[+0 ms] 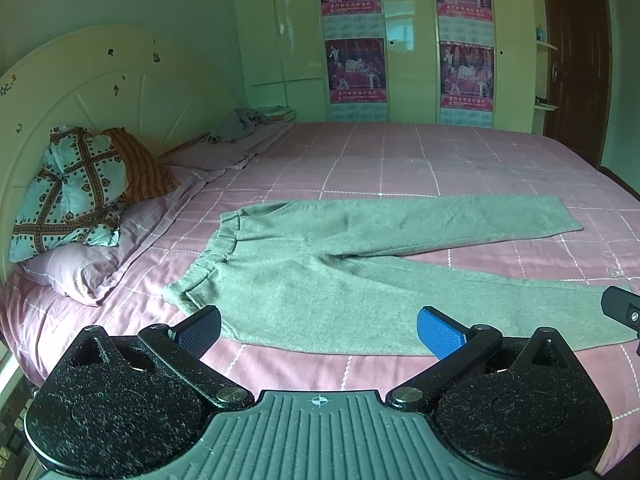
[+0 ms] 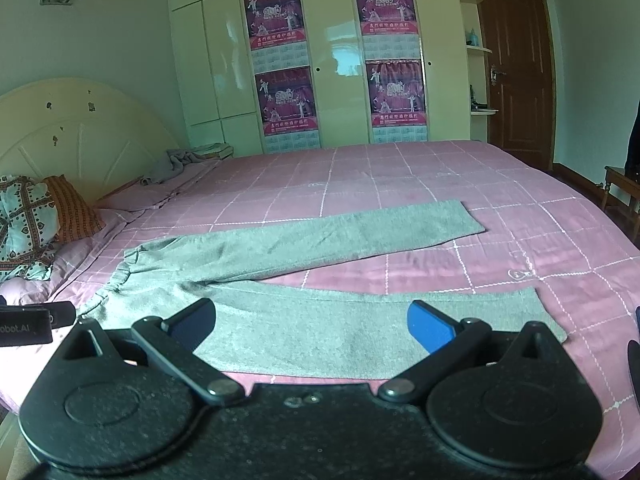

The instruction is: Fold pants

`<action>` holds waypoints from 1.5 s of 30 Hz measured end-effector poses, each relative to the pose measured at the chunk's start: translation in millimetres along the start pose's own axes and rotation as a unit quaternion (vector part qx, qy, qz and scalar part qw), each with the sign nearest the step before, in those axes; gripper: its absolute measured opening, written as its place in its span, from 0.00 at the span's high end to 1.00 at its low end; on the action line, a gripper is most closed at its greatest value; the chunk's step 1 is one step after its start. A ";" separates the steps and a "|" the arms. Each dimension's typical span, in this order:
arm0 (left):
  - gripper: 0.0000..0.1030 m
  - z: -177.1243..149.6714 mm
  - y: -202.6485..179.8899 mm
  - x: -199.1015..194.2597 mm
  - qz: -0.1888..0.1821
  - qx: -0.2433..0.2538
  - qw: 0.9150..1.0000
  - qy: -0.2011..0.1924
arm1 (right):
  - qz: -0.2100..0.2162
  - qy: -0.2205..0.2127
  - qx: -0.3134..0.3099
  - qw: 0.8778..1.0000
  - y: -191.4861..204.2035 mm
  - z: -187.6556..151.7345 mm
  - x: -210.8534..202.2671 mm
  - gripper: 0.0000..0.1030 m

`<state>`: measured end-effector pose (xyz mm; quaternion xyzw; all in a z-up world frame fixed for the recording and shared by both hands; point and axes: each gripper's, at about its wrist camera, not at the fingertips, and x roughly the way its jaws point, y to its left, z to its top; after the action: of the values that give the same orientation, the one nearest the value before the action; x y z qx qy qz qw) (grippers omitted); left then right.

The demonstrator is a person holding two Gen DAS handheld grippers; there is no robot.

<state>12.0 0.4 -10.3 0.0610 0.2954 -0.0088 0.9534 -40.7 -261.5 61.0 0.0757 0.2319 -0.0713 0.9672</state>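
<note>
Grey pants (image 1: 340,264) lie flat on the pink checked bed (image 1: 400,160), waistband to the left, both legs spread apart to the right in a V. My left gripper (image 1: 320,328) is open and empty, hovering just above the near edge of the pants by the waistband end. In the right wrist view the pants (image 2: 320,280) show the same way, and my right gripper (image 2: 312,324) is open and empty over the near leg. The right gripper's edge shows at the far right of the left wrist view (image 1: 624,308).
Patterned pillows (image 1: 76,188) and a pink pillow (image 1: 80,268) lie at the headboard on the left. A grey cloth heap (image 1: 244,124) sits at the far corner. A wardrobe with posters (image 1: 400,40) stands behind the bed, a brown door (image 2: 516,60) to the right.
</note>
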 end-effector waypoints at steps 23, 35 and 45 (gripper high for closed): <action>0.00 -0.1 0.4 10.2 0.027 0.029 0.999 0.023 | -0.003 -0.001 0.001 1.000 1.6 -2.2 2.8 0.00; 0.00 7.8 12.3 24.4 0.020 0.006 1.000 0.011 | 0.001 0.005 0.000 1.000 9.3 -5.9 7.8 0.00; 0.00 19.7 28.3 45.2 0.029 0.000 0.999 0.015 | 0.015 0.003 -0.005 1.000 15.3 0.3 18.5 0.01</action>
<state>61.8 27.0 -16.6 0.0700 0.3081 0.0202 0.9486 -21.6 -248.6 54.5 0.0740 0.2336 -0.0555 0.9679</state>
